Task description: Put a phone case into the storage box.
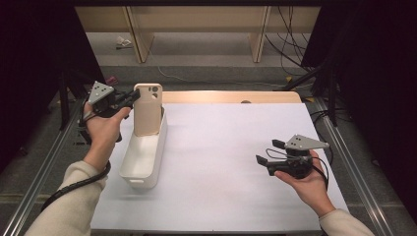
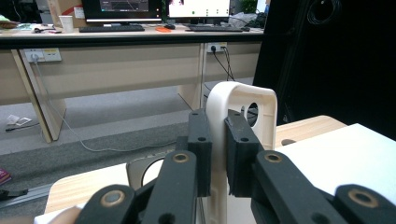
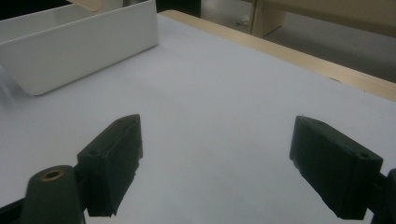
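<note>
High view has the phone case (image 1: 147, 110) sitting upper left of the frame, standing upright at the far end of the white bin (image 1: 142, 157), its lower part down inside. It's a beige, rounded-corner shell with a camera cutout near its top. The left gripper (image 1: 132, 97) comes at it from the left and is clamped on its upper edge. The right gripper (image 1: 269, 152) hangs over the white mat (image 1: 221, 162) at lower right, well apart from the bin, with nothing in it.

Left gripper view gets you way closer: you're looking at the case (image 2: 233, 140) edge-on in the middle of the frame, and both black pads (image 2: 201, 149) press against its thin side wall, one on each face. You can also see the round hole of the cutout, plus desks and monitors across the room up top.

Right gripper view shows its jaws spread wide over bare mat (image 3: 210, 116), with the bin (image 3: 79, 51) in the upper left corner.
</note>
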`<state>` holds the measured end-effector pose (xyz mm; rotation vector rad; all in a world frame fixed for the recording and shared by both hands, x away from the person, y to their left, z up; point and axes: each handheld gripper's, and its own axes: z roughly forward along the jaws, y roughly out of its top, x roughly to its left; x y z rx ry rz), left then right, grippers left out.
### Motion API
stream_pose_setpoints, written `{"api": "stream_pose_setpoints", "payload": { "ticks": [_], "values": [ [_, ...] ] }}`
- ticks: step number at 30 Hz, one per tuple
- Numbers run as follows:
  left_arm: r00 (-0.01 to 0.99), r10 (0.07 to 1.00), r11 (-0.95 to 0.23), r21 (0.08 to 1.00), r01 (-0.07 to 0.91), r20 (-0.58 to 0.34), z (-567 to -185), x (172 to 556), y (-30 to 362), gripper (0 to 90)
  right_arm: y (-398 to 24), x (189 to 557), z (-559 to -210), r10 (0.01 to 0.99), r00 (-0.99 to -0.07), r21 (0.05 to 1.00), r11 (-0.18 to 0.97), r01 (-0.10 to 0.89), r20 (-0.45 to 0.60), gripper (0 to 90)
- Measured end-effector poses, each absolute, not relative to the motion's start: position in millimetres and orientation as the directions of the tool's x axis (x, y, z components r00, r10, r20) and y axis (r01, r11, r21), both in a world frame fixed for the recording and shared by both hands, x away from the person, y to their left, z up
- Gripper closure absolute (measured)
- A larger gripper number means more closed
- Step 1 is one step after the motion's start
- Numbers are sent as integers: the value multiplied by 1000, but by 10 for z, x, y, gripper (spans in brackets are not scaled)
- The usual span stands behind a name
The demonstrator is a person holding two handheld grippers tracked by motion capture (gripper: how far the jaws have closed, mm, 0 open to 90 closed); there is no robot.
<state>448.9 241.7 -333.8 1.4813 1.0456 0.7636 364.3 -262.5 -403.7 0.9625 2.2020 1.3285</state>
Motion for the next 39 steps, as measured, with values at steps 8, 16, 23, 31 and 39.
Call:
{"api": "stream_pose_setpoints", "payload": {
  "ticks": [8, 16, 23, 31, 39],
  "values": [
    [392, 915, 8, 978, 206, -90, -3343, 4572, 2438, 820, -2630, 3645, -4036, 728, -685, 882, 310, 355, 20, 182],
    [382, 919, 12, 976, 218, -96, -3368, 4656, 2454, 820, -2630, 3645, -4037, 727, -686, 882, 310, 355, 20, 182],
    [372, 923, 13, 972, 234, -102, -3404, 4733, 2463, 820, -2621, 3644, -4040, 726, -687, 882, 312, 352, 18, 182],
    [361, 927, 9, 969, 248, -101, -3450, 4808, 2456, 820, -2625, 3646, -4040, 726, -687, 882, 311, 353, 19, 183],
    [340, 933, 22, 962, 272, -118, -3546, 4891, 2478, 819, -2619, 3649, -4048, 722, -691, 880, 317, 355, 19, 185]
  ]
}}
